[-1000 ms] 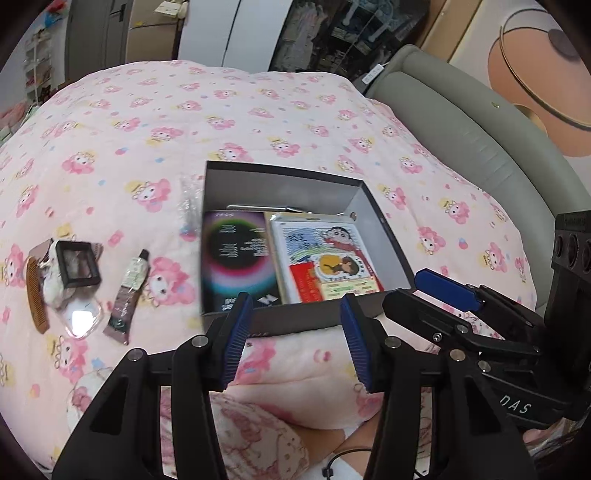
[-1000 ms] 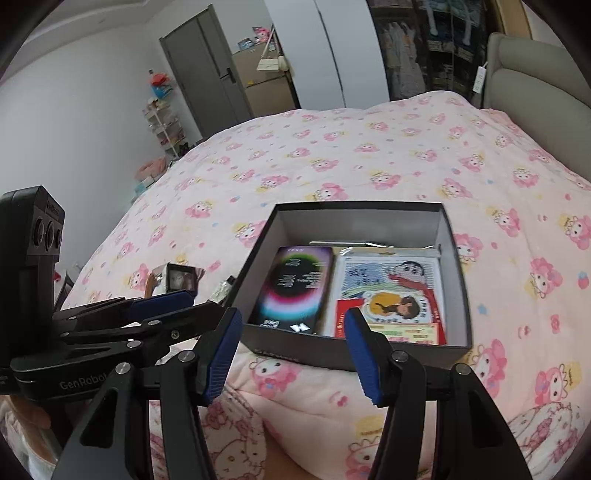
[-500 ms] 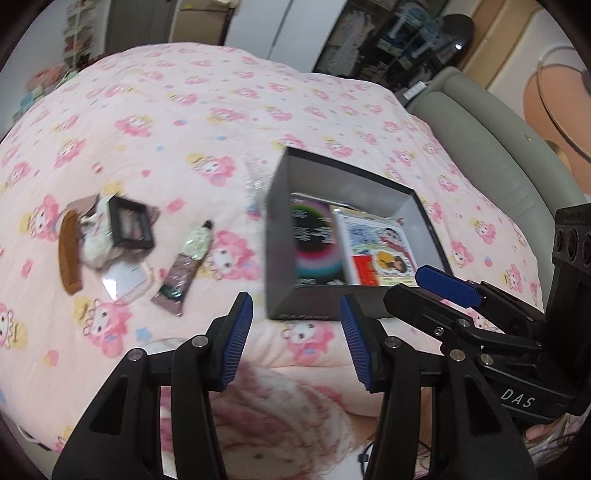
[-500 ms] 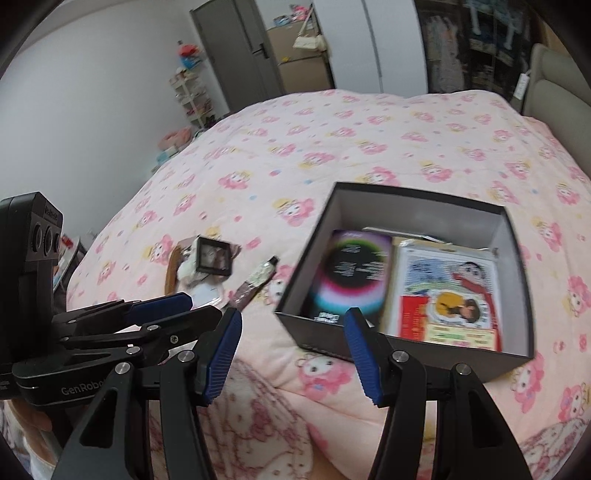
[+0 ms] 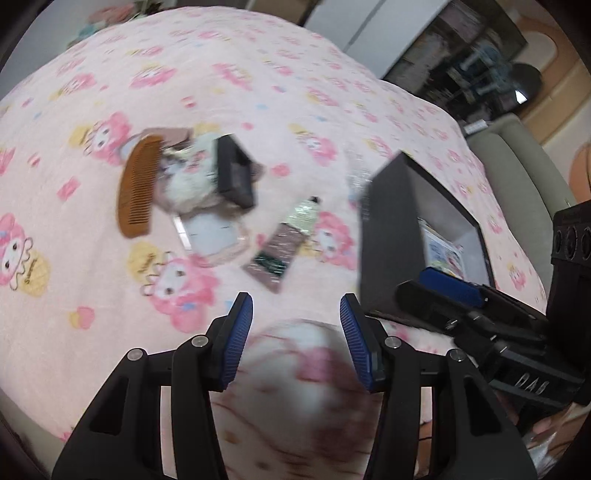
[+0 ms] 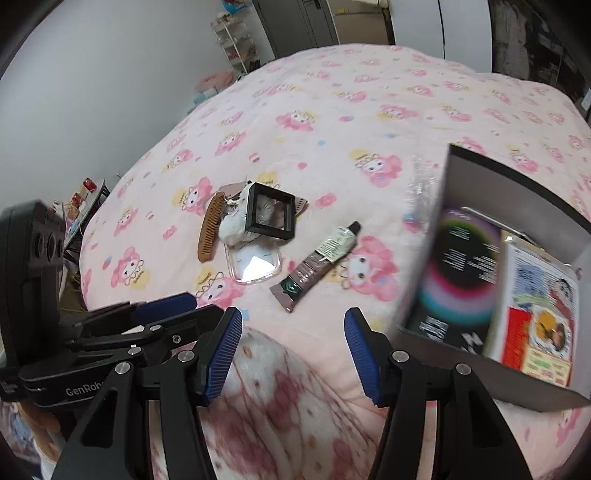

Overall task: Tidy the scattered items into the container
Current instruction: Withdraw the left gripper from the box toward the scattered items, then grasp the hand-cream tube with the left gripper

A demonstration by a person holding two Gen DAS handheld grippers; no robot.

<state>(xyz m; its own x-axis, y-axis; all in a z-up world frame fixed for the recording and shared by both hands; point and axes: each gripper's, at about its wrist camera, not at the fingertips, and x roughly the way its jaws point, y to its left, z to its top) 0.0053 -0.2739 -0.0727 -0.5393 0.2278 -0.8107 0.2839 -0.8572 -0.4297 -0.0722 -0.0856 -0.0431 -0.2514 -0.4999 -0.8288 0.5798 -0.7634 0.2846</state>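
A grey open box (image 6: pixel 491 173) sits on the pink bed at the right and holds a black disc-print card (image 6: pixel 458 273) and a cartoon packet (image 6: pixel 539 310); it also shows in the left wrist view (image 5: pixel 391 236). Left of it lie a brown tube (image 6: pixel 317 262) (image 5: pixel 286 240), a clear mirror (image 6: pixel 255 266), a black square case (image 6: pixel 269 216) (image 5: pixel 234 177), a white fluffy item (image 6: pixel 232 227) and a wooden comb (image 6: pixel 210 229) (image 5: pixel 136 192). My left gripper (image 5: pixel 295 339) is open and empty. My right gripper (image 6: pixel 293 354) is open and empty. Both hover near the bed's front, short of the tube.
The pink cartoon-print quilt (image 6: pixel 369 92) covers the whole bed. A grey padded headboard (image 5: pixel 517 162) runs along the right. Shelves and a grey door (image 6: pixel 295 22) stand beyond the bed's far end. A patterned sleeve (image 6: pixel 280 417) lies under the grippers.
Both grippers have swung left, away from the box and toward the scattered items. The box now sits at the right edge of both views. Both stay open.
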